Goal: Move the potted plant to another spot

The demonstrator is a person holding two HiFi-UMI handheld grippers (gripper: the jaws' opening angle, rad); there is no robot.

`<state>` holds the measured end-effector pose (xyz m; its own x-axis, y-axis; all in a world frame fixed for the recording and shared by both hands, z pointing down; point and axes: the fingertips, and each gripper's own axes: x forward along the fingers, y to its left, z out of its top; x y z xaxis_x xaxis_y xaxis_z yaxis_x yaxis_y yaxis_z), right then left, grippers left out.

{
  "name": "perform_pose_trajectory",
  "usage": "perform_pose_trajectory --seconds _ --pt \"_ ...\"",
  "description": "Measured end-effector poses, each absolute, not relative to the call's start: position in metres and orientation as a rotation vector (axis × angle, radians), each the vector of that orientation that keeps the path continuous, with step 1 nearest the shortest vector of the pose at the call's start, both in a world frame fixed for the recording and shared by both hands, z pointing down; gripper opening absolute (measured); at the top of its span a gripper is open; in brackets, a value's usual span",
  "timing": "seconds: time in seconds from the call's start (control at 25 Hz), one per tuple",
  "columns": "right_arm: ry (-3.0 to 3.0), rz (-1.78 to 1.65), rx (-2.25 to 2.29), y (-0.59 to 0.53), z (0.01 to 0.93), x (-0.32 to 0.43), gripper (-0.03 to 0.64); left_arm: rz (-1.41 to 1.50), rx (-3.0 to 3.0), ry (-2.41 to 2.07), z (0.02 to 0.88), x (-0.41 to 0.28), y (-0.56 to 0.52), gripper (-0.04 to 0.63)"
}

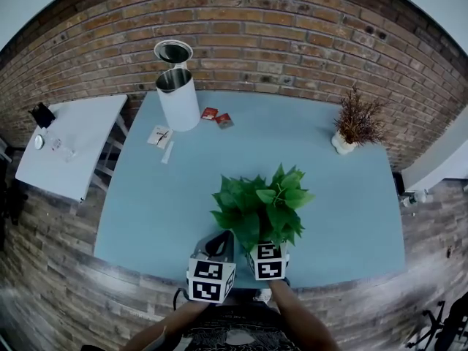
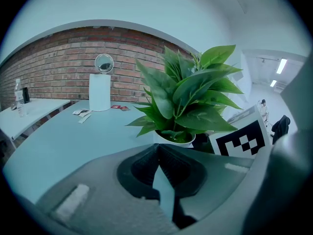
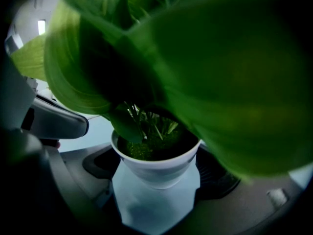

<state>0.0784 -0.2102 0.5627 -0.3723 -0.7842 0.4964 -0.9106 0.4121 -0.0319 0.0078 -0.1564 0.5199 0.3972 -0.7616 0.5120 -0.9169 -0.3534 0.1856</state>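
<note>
In the head view, the potted plant (image 1: 262,209) stands on the light blue table (image 1: 344,218) close to the middle of the near edge, its green leaves spreading over the right gripper (image 1: 267,253). The left gripper (image 1: 221,238) sits just beside it, to the left, also at the near edge. Towards the far left corner stands a white cylindrical bin (image 1: 179,99) with a round mirror (image 1: 173,52) behind it. Red packets (image 1: 216,117) and white packets (image 1: 161,137) lie near the bin. A dried plant in a white pot (image 1: 355,123) stands at the far right corner, and a white side table (image 1: 69,141) stands off to the left. In the left gripper view, the left gripper (image 2: 157,153) has its jaws together at the tips with nothing between them. The potted plant (image 2: 188,97) rises just beyond, with the right gripper's marker cube (image 2: 242,138) beside its pot, and the bin (image 2: 100,92) and mirror (image 2: 103,62) are far back by the brick wall (image 2: 54,67). In the right gripper view, the right gripper (image 3: 156,164) has its jaws set wide on either side of the potted plant (image 3: 155,173). They appear to press against its white pot, while blurred leaves fill the upper part of the view.
</note>
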Motion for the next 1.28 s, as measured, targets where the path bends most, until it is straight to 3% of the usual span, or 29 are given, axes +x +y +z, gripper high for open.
perform_pose_trajectory --seconds 1.28 --pt "-2.28 0.39 1.436 -0.214 0.559 0.192 0.483 0.437 2.228 -1.442 0.519 0.127 -0.163 0.0"
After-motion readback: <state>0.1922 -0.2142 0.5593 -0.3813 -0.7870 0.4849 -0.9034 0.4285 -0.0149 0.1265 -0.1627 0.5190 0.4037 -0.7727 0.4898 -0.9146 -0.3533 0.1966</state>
